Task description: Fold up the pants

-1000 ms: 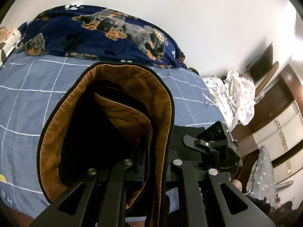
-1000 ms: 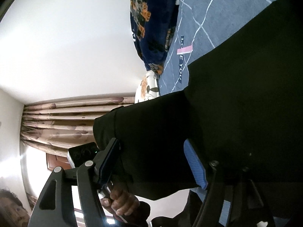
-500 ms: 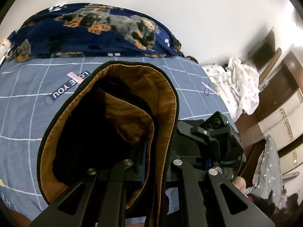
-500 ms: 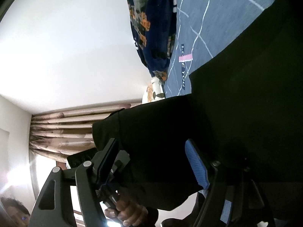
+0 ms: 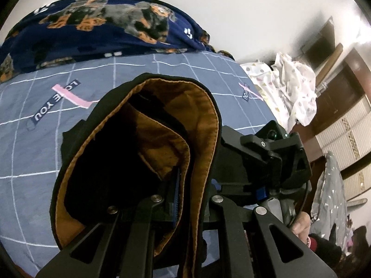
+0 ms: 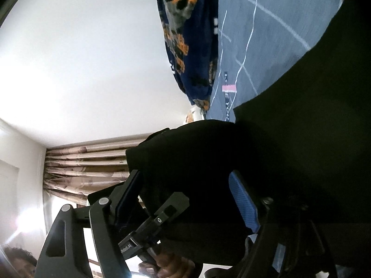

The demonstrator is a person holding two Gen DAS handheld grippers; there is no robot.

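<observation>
The pants are black with an orange-brown lining. In the left wrist view my left gripper is shut on a bunched fold of the waistband, held above the bed. The right gripper's body shows just to the right. In the right wrist view the black pants fabric fills the frame. My right gripper has its blue pad pressed on a thick fold of the pants, with the fabric between both fingers.
The bed has a blue-grey grid sheet with "LOVE YOU" print. A navy dog-print blanket lies at the far edge by the wall. White spotted clothes and a wooden cabinet stand at the right. Curtains show in the right wrist view.
Both grippers have carried the pants forward over the bed toward the blanket, and the two have come closer together. Both grips are unchanged.
</observation>
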